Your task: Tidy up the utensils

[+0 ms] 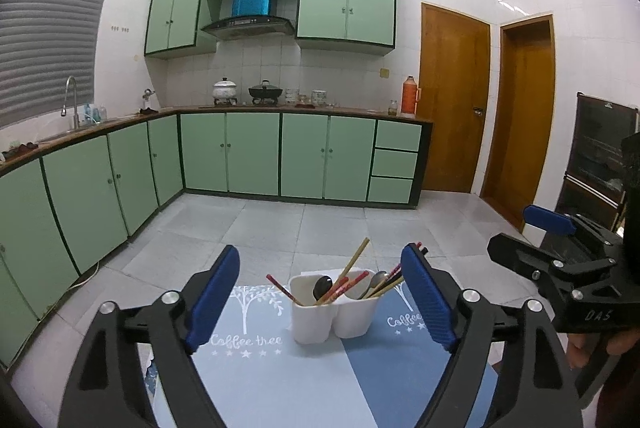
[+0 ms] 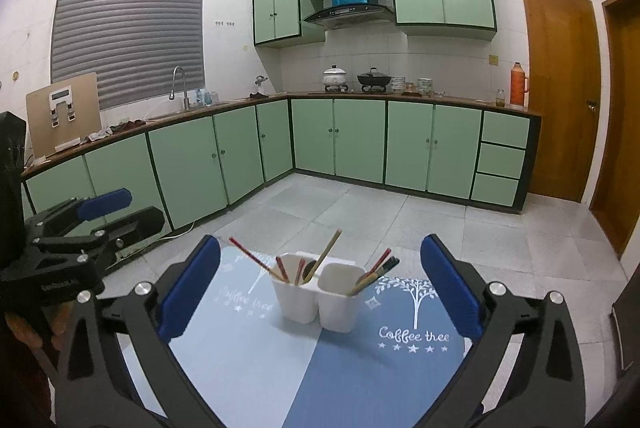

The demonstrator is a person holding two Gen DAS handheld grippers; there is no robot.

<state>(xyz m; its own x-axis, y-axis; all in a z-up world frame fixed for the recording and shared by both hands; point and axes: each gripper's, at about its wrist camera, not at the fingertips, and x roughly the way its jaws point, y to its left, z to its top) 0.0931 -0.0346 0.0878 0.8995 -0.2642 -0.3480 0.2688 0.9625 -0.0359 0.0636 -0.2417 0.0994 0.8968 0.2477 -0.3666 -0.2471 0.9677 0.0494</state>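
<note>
White plastic holder [image 1: 334, 312] stands mid-mat [image 2: 280, 368], chopsticks [image 1: 352, 268] and spoons [image 1: 322, 287] mixed across both cups; we hold left gripper [image 1: 320, 304] and right gripper [image 2: 320, 284] wide and empty, and advise pinching one shaft high.

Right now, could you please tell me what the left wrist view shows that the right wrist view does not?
Only the left wrist view shows the dark glass cabinet at right and the spoons clearly. Only the right wrist view shows the tan board on the counter. Both share the white holder with chopsticks on the blue mat, and both claws, left claw and right claw, open and empty.
</note>
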